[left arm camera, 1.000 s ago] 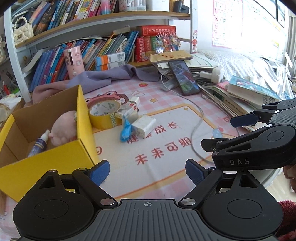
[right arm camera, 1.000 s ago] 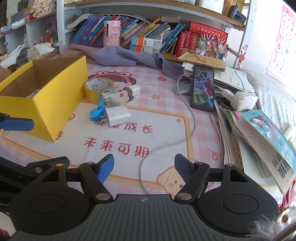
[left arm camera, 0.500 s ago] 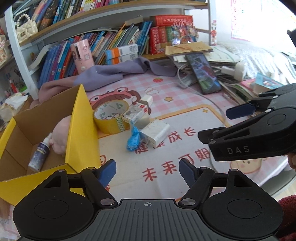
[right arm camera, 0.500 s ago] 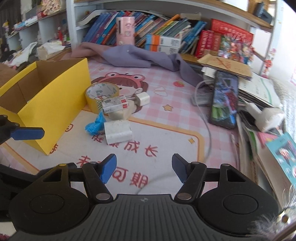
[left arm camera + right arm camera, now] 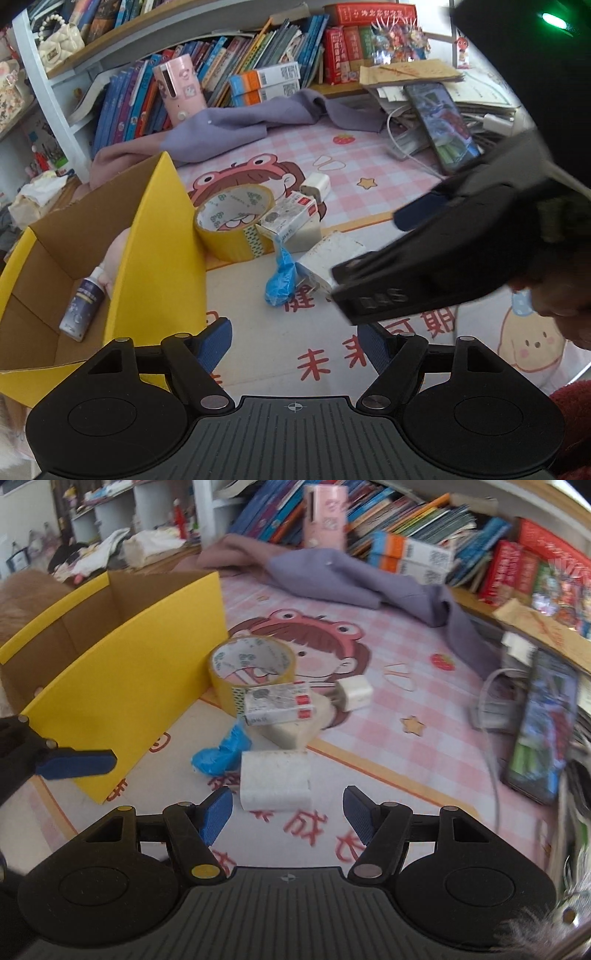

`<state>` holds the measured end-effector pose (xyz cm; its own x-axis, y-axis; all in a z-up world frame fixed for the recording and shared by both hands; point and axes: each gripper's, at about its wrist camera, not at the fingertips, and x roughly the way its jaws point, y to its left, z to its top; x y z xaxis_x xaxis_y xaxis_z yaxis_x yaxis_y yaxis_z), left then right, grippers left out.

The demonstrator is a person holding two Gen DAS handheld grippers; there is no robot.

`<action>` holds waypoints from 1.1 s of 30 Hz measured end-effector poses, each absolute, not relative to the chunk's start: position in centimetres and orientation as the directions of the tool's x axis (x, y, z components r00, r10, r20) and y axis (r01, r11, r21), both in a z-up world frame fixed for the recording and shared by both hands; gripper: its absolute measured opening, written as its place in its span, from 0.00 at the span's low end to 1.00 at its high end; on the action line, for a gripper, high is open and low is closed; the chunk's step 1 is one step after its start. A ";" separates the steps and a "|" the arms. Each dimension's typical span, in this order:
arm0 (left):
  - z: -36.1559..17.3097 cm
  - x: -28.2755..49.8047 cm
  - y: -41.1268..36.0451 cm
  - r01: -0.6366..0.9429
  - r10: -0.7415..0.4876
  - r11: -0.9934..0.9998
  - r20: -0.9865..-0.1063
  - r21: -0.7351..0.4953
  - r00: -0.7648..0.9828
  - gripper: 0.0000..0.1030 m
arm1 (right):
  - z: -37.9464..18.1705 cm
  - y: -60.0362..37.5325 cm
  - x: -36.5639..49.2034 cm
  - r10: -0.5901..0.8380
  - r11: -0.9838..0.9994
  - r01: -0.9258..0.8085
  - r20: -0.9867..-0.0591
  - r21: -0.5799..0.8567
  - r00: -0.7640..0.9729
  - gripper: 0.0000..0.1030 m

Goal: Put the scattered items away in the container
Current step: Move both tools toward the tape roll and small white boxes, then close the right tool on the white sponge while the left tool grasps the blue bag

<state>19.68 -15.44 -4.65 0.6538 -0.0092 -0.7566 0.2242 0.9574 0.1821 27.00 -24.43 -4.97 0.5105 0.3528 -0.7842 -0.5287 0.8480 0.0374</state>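
Right gripper jaws apart, empty, nearing white charger block; straddle squarely, close firmly, lift clear into yellow box. Left gripper apart, empty.

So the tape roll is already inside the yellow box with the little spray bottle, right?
No. The tape roll is outside the yellow box, on the mat against its wall. Only the spray bottle is inside, as the left wrist view shows.

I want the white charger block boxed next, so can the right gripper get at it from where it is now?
Probably yes. The right gripper is open, and the white charger block lies just ahead, lined up with the gap between its fingers. The mat between them is bare; only the blue wrapper touches the block's left side.
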 end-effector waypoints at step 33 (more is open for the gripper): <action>-7.3 26.8 -15.6 0.118 0.069 0.977 -0.787 0.177 0.613 0.43 | -6.9 -28.8 31.7 0.330 0.875 -0.477 -0.824 0.084 0.461 0.46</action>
<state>26.84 -15.59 -7.27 0.6128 0.0689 -0.7873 0.1179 0.9771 0.1773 31.74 -28.77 -6.90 0.4609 0.3298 -0.8239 -0.4767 0.8751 0.0836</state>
